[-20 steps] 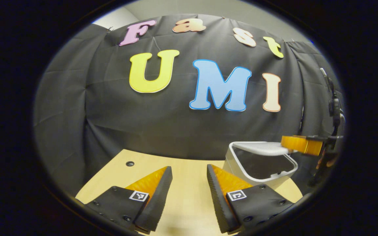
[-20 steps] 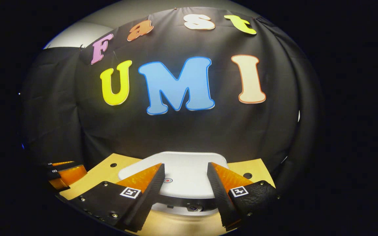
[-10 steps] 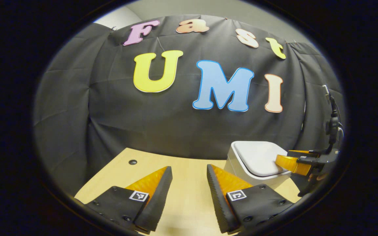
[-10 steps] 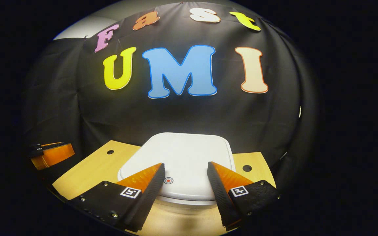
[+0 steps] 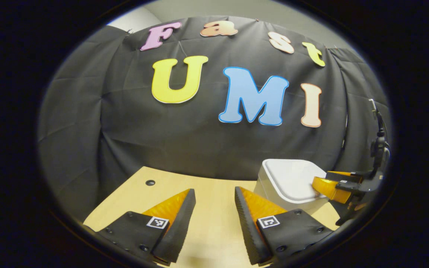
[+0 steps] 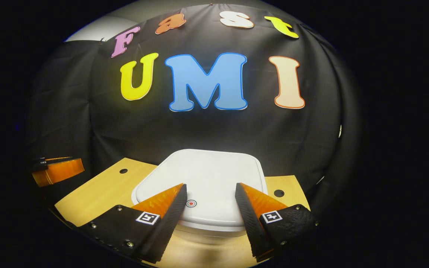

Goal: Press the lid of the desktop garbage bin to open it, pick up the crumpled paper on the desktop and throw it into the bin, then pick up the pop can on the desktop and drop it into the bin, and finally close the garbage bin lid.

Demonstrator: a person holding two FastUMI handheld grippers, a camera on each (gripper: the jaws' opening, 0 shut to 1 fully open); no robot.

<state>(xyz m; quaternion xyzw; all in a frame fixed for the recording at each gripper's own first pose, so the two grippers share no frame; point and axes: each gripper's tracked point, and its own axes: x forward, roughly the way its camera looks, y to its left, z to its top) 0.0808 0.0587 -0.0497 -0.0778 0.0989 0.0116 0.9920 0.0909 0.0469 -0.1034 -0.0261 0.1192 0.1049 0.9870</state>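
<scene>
On the desk (image 6: pixel 99 191) | bin (image 5: pixel 274 190) lid (image 6: pixel 207 178) down, contents hidden | both grippers' jaws apart, holding nothing

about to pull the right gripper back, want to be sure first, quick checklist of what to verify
1. Lid flat on the garbage bin: ok.
2. Right gripper open, holding nothing: ok.
3. Right gripper's fingers clear of the lid: cannot tell; they lie over its front edge.
4. Left gripper open, above bare desktop, beside the bin: ok.
5. Paper and can inside the bin: cannot tell, lid is shut.
</scene>
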